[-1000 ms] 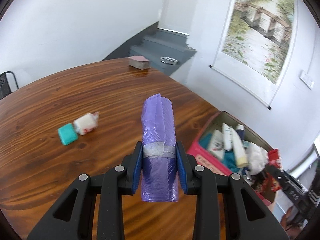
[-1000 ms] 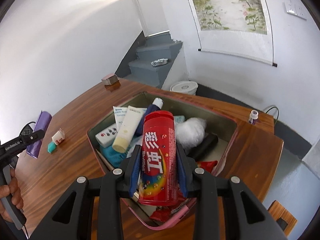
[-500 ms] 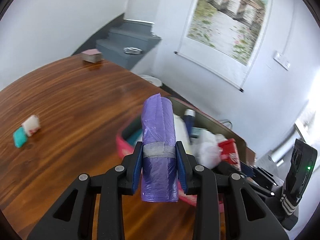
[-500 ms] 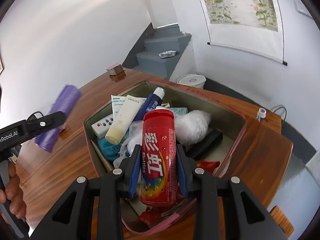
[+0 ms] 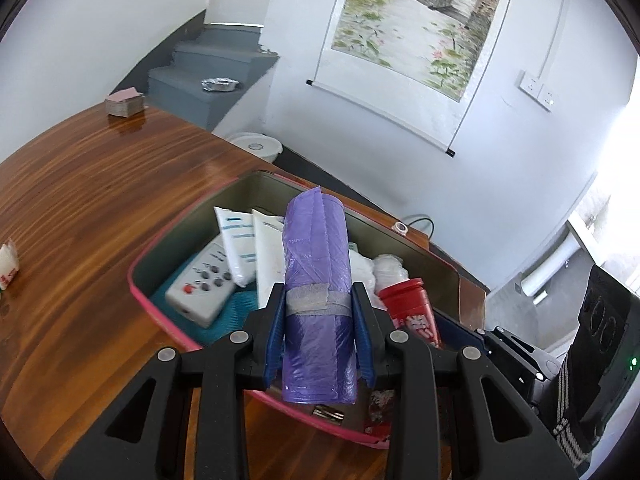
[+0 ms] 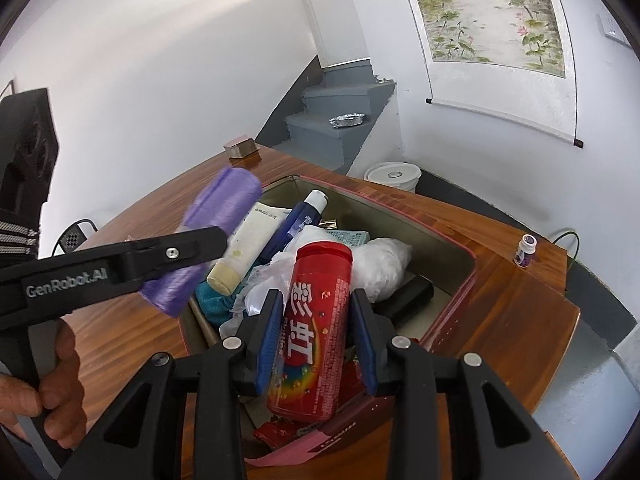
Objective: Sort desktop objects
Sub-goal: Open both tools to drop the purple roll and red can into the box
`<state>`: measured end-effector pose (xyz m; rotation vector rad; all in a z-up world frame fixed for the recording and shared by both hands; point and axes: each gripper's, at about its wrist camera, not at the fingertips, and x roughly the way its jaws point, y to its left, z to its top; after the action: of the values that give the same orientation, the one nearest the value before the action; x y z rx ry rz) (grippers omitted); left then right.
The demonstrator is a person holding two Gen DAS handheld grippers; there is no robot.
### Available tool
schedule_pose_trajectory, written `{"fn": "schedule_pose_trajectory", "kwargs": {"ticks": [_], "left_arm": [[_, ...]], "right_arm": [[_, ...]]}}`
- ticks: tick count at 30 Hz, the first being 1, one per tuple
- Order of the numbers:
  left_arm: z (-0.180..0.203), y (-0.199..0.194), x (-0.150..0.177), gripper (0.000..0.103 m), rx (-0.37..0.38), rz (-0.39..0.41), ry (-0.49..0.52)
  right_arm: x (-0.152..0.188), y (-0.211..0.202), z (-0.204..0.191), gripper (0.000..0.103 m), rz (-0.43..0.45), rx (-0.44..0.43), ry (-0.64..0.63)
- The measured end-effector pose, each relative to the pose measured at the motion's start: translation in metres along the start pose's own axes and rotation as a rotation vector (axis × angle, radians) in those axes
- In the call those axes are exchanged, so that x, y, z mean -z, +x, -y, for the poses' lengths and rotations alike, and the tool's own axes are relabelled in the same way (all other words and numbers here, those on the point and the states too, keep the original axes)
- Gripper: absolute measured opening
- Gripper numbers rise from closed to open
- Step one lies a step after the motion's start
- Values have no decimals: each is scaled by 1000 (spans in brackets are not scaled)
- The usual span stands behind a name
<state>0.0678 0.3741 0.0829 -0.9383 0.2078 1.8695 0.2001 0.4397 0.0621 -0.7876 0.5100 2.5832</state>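
Note:
My left gripper [image 5: 318, 320] is shut on a purple roll of bags [image 5: 316, 280] taped in grey, held over the near edge of the pink-rimmed box [image 5: 160, 304]. The roll also shows in the right wrist view [image 6: 208, 236]. My right gripper [image 6: 316, 336] stands with its pads apart around a red candy tube [image 6: 316, 320] that tilts loose between them, over the box [image 6: 452, 312]. Inside the box lie a remote [image 5: 200, 288], white tubes [image 5: 240, 244], a blue tube [image 6: 296, 220] and a white bag [image 6: 380, 260].
A white packet [image 5: 8, 260] lies on the wooden table [image 5: 80, 200] at the left. A small block [image 5: 124, 102] sits at the far edge. A small bottle [image 6: 526, 245] stands on the table's right corner. A white bucket [image 6: 392, 174] is on the floor beyond.
My left gripper has carried the purple roll right, from over the open table to over the box. My right gripper's jaws have parted and the red tube now tilts between them.

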Motion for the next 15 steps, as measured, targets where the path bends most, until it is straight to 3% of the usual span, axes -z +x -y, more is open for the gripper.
{"fn": "schedule_pose_trajectory", "kwargs": {"ticks": [7, 15], "left_arm": [[0, 8, -2, 35, 24, -36, -2], [-11, -6, -8, 36, 30, 6, -23]], "right_arm": [[0, 6, -8, 39, -4, -19, -25], [0, 0, 1, 39, 1, 1, 25]]}}
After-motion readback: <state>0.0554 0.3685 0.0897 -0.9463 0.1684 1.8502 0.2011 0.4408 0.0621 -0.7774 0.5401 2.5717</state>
